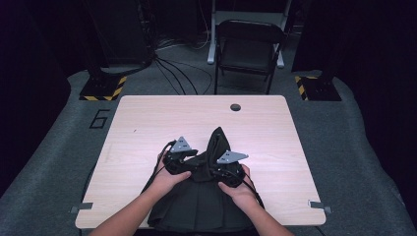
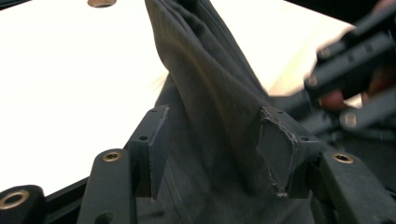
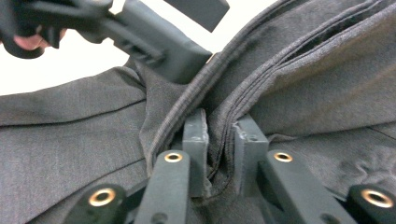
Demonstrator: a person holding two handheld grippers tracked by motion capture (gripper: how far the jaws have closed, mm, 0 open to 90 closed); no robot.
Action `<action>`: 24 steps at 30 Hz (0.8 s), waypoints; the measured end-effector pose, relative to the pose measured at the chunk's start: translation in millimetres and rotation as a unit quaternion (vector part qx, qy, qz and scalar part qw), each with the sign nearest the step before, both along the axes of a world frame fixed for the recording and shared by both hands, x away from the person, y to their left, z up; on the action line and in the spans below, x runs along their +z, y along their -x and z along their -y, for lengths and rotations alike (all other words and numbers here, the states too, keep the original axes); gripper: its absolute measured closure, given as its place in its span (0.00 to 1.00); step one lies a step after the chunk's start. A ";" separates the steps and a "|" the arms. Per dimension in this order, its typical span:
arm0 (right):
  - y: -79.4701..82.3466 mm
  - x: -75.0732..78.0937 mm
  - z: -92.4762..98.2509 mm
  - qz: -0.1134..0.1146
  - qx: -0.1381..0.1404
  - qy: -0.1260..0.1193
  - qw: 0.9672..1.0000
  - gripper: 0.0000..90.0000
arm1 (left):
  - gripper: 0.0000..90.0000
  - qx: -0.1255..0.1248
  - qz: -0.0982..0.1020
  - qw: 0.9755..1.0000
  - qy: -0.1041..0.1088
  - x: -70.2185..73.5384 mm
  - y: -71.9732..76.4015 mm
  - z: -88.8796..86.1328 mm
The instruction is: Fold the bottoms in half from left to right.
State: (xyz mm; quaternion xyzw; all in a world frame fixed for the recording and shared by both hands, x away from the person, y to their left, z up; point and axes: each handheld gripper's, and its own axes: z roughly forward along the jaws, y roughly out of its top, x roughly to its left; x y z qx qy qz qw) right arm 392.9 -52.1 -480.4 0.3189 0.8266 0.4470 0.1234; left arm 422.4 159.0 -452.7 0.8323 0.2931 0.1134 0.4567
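Observation:
A dark grey garment (image 1: 196,206) lies on the near part of the wooden table (image 1: 147,123), with one part pulled up into a peak (image 1: 218,137). My right gripper (image 3: 219,144) is shut on a folded, seamed edge of this cloth (image 3: 327,79), its pads pressing the fold between them. My left gripper (image 2: 217,147) stands open; the raised cloth (image 2: 205,70) runs between its wide-apart pads without being pinched. In the high view the left gripper (image 1: 194,156) and the right gripper (image 1: 216,164) sit close together at the foot of the peak, each held in a hand.
A round hole (image 1: 235,106) sits near the table's far edge. A black folding chair (image 1: 248,46) stands behind the table, with cables on the floor. Bare tabletop lies to the left, right and far side of the garment.

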 end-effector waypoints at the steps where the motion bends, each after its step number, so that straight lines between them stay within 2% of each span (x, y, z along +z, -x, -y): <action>1: -0.7 -0.4 -0.3 0.003 0.003 0.003 1.000 0.88 | 0.48 0.004 0.000 1.000 0.004 0.4 -1.1 1.5; 2: -0.6 -0.9 -1.1 0.004 -0.001 0.001 1.000 0.89 | 0.48 0.007 -0.004 1.000 0.011 1.2 -3.1 3.5; 10: -2.5 -3.6 -0.8 -0.002 -0.001 -0.007 1.000 0.91 | 0.45 0.019 -0.006 0.999 0.027 8.2 -10.7 17.9; 11: -2.4 -3.6 -1.1 -0.001 0.000 -0.007 1.000 0.91 | 0.45 0.018 -0.001 1.000 0.020 8.8 -11.9 19.9; 16: -1.7 -4.7 -2.9 0.001 -0.003 -0.011 1.000 0.91 | 0.44 0.023 -0.006 1.000 0.011 5.1 -15.5 33.5; 19: -1.1 -5.3 -2.8 0.002 -0.001 -0.011 1.000 0.91 | 0.44 0.036 -0.012 0.999 0.009 0.1 -18.9 39.5; 21: -1.0 -5.5 -2.8 0.003 -0.001 -0.011 1.000 0.91 | 0.48 0.044 -0.017 0.999 0.003 -2.5 -21.1 40.7; 22: -0.8 -6.0 -2.8 0.005 -0.002 -0.010 1.000 0.91 | 0.52 0.046 -0.034 0.998 0.012 -5.6 -22.9 41.5; 24: -0.6 -6.4 -2.9 0.005 -0.006 -0.009 1.000 0.91 | 0.58 0.043 -0.040 0.998 0.013 -7.7 -24.0 42.4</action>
